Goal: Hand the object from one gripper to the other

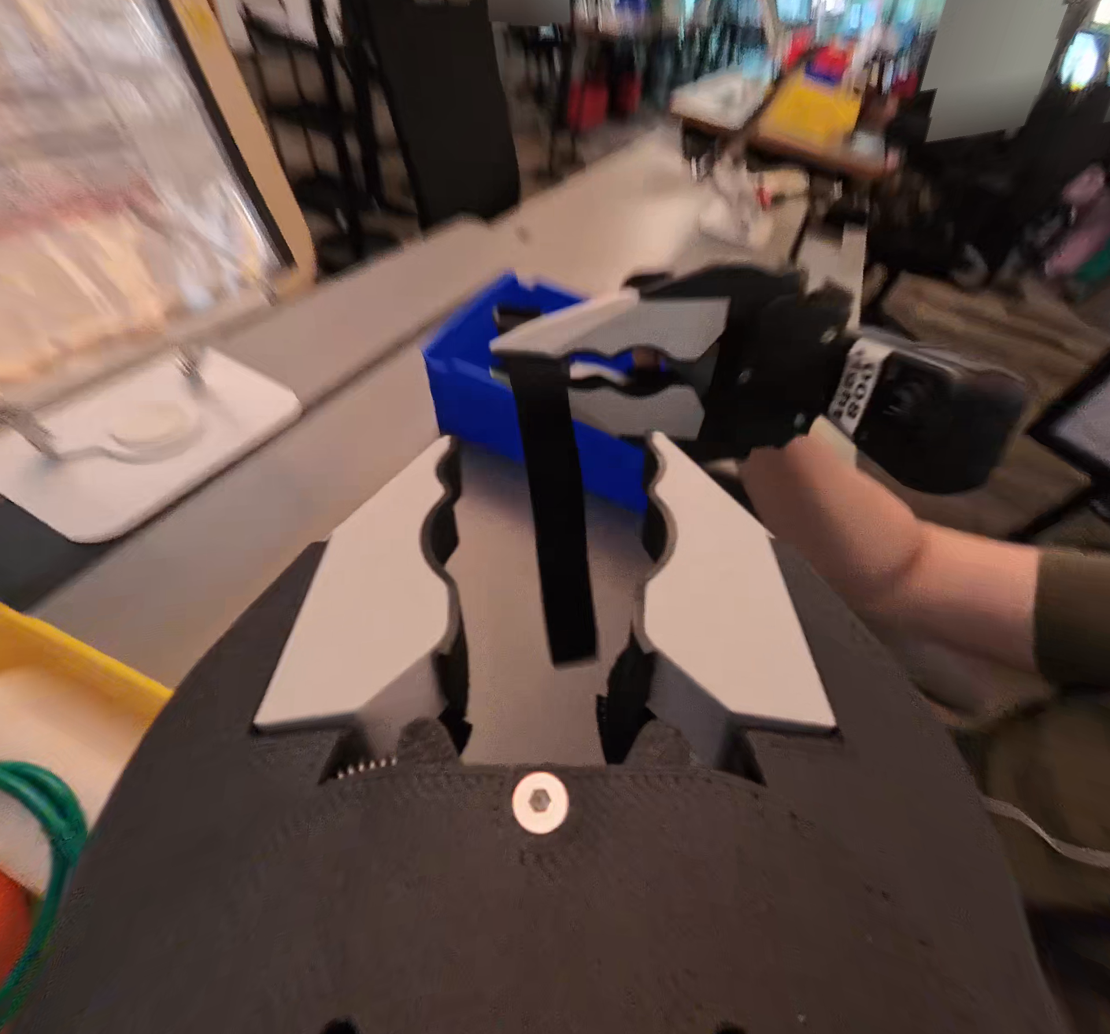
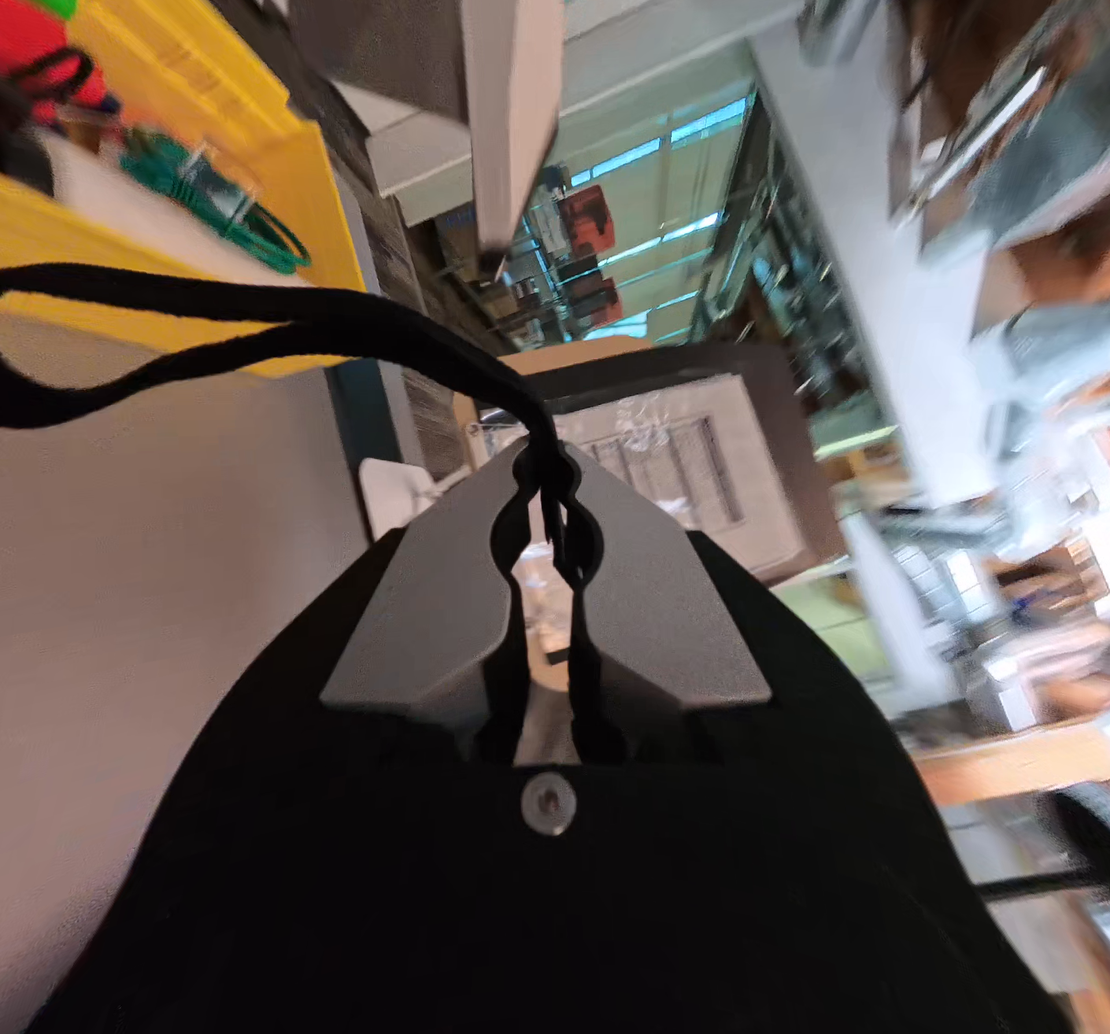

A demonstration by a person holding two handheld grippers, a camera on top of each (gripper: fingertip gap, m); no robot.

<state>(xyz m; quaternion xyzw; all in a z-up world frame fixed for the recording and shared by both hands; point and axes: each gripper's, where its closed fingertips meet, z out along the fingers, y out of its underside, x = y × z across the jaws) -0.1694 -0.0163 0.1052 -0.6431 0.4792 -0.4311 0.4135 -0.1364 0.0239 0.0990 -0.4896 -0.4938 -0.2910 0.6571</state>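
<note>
Strap [image 1: 555, 524]: black, flat, woven-looking band; hangs limp from the right tongs, its free end dangling at 12 o'clock between the left tongs' fingers, touching neither.
Left tongs [image 1: 549, 464]: grey smooth plates with wavy black inner edges on a textured black body; spread wide apart, holding nothing.
Right tongs [image 2: 543, 452]: same build; pressed together at the tips on the strap, which trails off toward 9 o'clock in the right wrist view.
Hand [image 1: 889, 602]: grips the right tongs' handle at 3 o'clock; olive sleeve.
Blue bin [image 1: 480, 398]: hard plastic, angular, on the grey desk [image 1: 336, 500] behind the strap.
Yellow bin [image 2: 198, 104]: ribbed plastic, at 10 o'clock; holds a coiled green cable [image 2: 240, 206].
Label: white sticker on the right tongs' camera mount; writing not recorded.
</note>
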